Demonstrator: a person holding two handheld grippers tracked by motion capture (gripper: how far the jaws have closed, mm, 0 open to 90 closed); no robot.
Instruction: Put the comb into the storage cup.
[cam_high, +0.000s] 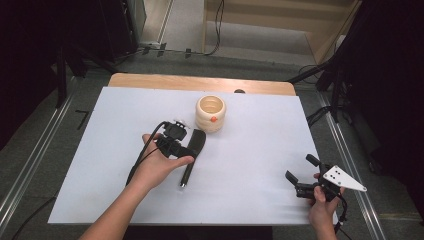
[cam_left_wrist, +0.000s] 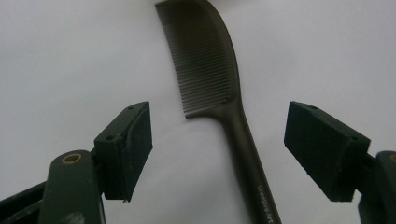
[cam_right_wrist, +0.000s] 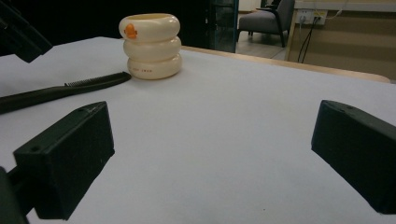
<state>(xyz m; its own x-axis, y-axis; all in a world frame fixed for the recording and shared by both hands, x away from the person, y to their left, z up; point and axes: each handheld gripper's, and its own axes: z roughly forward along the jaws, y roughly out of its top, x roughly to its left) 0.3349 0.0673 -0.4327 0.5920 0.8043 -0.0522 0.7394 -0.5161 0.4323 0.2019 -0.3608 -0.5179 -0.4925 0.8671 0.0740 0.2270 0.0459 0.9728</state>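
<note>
On a white-covered table (cam_high: 250, 165), the left gripper (cam_high: 192, 152) is held over a dark comb (cam_high: 194, 152) lying flat near the middle of the sheet. Seen along that gripper's own jaws, the comb (cam_left_wrist: 224, 107) is framed between the two pads without being touched: its handle runs from 6 o'clock up between them, one pad (cam_left_wrist: 126, 149) standing clear at 9 o'clock and the other at 3 o'clock, the toothed end reaching toward 12. At 1 o'clock from the comb, a cream ringed cup (cam_high: 210, 113) with an orange dot is set upright, just beyond the teeth. At the table's 4 o'clock edge, the right gripper (cam_high: 299, 173) is held spread on nothing, well apart from both.
</note>
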